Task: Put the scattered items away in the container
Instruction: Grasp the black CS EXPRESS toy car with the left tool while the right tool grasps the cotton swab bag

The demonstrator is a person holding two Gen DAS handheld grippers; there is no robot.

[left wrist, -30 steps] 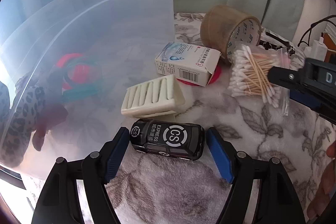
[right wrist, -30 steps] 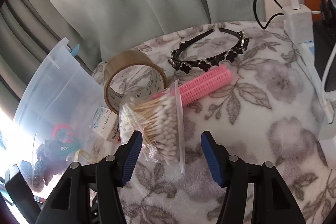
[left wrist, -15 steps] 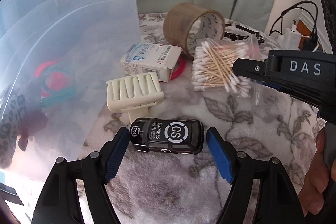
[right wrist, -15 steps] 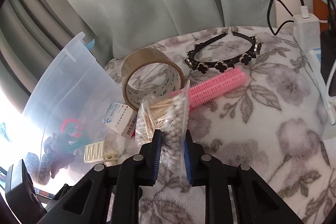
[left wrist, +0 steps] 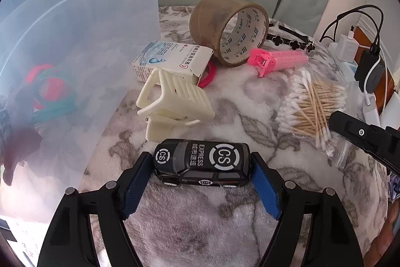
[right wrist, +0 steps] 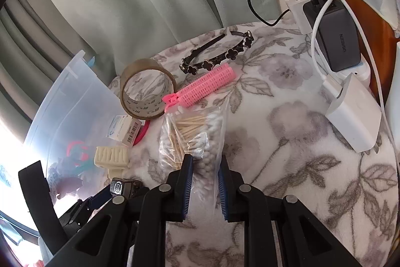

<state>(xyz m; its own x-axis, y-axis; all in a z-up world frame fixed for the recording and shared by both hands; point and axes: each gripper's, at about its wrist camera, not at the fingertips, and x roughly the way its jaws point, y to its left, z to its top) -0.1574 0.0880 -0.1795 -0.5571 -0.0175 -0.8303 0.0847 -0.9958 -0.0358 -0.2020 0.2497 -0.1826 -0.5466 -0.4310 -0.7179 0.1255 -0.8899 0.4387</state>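
Observation:
A black toy car (left wrist: 202,162) lies on the flowered blanket between the blue pads of my left gripper (left wrist: 201,159). Those jaws are opening, the pads stand right at the car's two ends, and I see no squeeze. My right gripper (right wrist: 205,158) is shut on the near end of a clear bag of cotton swabs (right wrist: 195,126), which shows at the right in the left wrist view as the bag of cotton swabs (left wrist: 312,106). The clear plastic container (left wrist: 75,16) stands at the left with hair ties inside.
Behind the car lie a cream hair clip (left wrist: 172,101), a small medicine box (left wrist: 172,59), a brown tape roll (left wrist: 227,26), a pink hair roller (right wrist: 205,86) and a black flower headband (right wrist: 217,56). Chargers and cables (right wrist: 335,36) crowd the right edge.
My right gripper closed on the swab bag and drew it away from the tape roll. The left gripper tilted over the car, and its jaws stand slightly wider.

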